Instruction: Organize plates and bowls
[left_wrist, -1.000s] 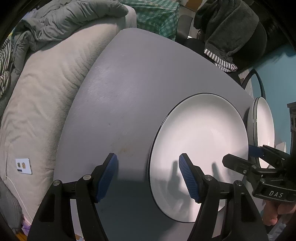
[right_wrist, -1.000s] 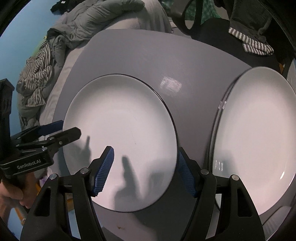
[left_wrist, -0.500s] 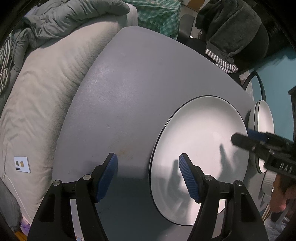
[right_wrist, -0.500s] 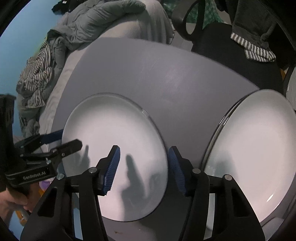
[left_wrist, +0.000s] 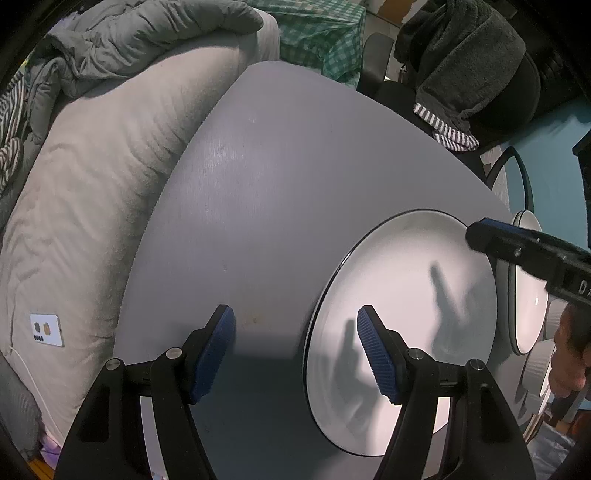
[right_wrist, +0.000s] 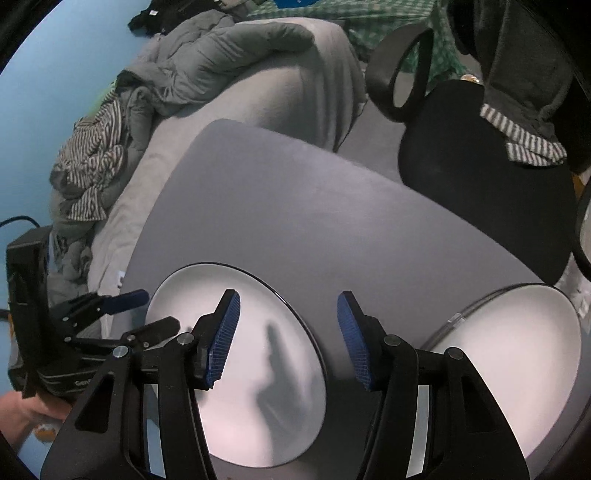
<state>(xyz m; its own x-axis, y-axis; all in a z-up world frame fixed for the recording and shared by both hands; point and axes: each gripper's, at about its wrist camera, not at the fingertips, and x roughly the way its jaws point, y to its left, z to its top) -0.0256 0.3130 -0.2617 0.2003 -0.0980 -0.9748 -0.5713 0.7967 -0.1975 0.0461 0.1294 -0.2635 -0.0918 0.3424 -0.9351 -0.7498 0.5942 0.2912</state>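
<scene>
1. White plate (left_wrist: 402, 295) with a dark rim lies flat on the grey table (left_wrist: 280, 192), toward its 5 o'clock edge.
2. Left gripper (left_wrist: 295, 350) hangs released, straddling the plate's 9 o'clock rim without touching it.
3. Right gripper (right_wrist: 288, 332) is parted and empty above the plate's 3 o'clock rim (right_wrist: 314, 354).
4. A second plate (right_wrist: 517, 362) sits at 3 o'clock, apart.
5. Bare tabletop stretches toward 12.
6. Gripper lettering is cut off, unreadable.

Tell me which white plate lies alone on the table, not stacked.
The black-rimmed plate toward the left, beneath the right tongs, lies alone on the grey table. The right-hand plate tops a stack, with other rims visible under its edge.
</scene>
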